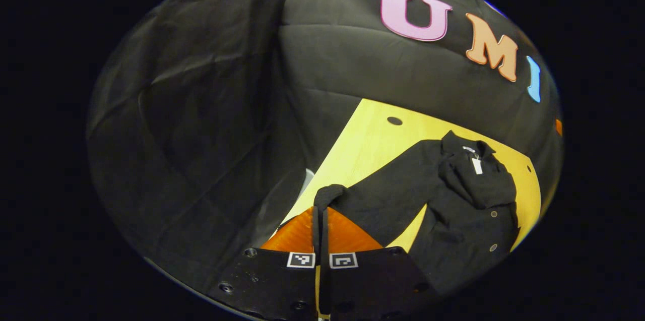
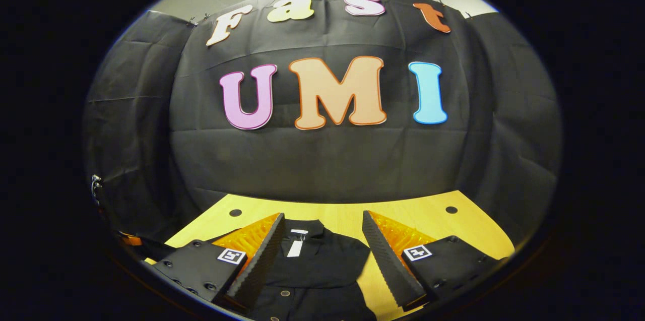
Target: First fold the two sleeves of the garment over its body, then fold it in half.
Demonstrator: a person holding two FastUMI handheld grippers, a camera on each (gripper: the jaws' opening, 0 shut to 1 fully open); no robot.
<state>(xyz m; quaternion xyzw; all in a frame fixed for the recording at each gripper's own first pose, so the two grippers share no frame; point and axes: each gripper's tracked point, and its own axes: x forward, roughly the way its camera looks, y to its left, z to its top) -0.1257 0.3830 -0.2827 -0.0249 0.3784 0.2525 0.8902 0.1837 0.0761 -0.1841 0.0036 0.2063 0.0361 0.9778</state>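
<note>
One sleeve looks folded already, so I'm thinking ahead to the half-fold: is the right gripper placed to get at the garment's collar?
Probably yes: the right gripper is open above the garment, its collar between the fingers, nothing between them.

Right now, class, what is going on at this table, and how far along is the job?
A person is folding a black garment on a yellow table with two hand-held grippers. The left gripper is shut on the cuff of one sleeve, which stretches out sideways from the body. The other sleeve already lies across the chest. The right gripper hangs open above the collar end, holding nothing. The fold in half is not yet done.
</note>
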